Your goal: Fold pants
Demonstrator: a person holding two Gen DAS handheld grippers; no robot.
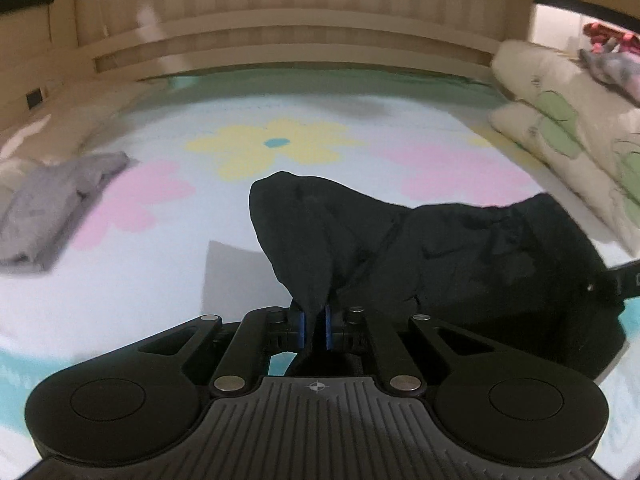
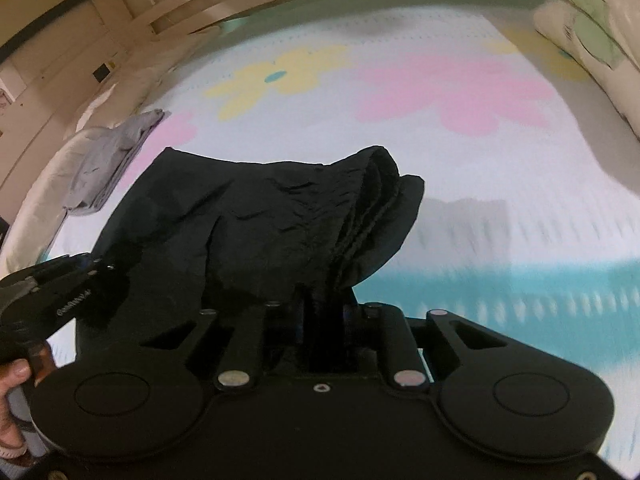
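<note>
Black pants [image 1: 440, 248]: you have them pinched at two places and lifted above the flowered bed sheet [image 1: 132, 280], cloth bunched and sagging between the grips.

Your left gripper [image 1: 316, 330]: jaws almost closed, blue pads [image 1: 302, 328] clamping a thin fold that peaks just ahead of the fingers. From there the fabric runs right, to where your right gripper [image 1: 618, 280] shows only as a dark sliver at the frame edge.

Your right gripper, own camera [image 2: 326, 316]: jaws a little wider apart, closed on a thick wad of gathered cloth with a drawstring cord [image 2: 372, 216]. The pads are buried in black fabric; hard to make out.

Left gripper from that side [image 2: 86, 266]: fingertips lost against the pants. A hand [image 2: 14, 376] at the lower left is cut off.

Around: folded grey garment [image 1: 60, 208] well apart on the left, pillows [image 1: 560, 128] far right, wooden headboard [image 1: 288, 40] behind. Sheet edges blurred.
</note>
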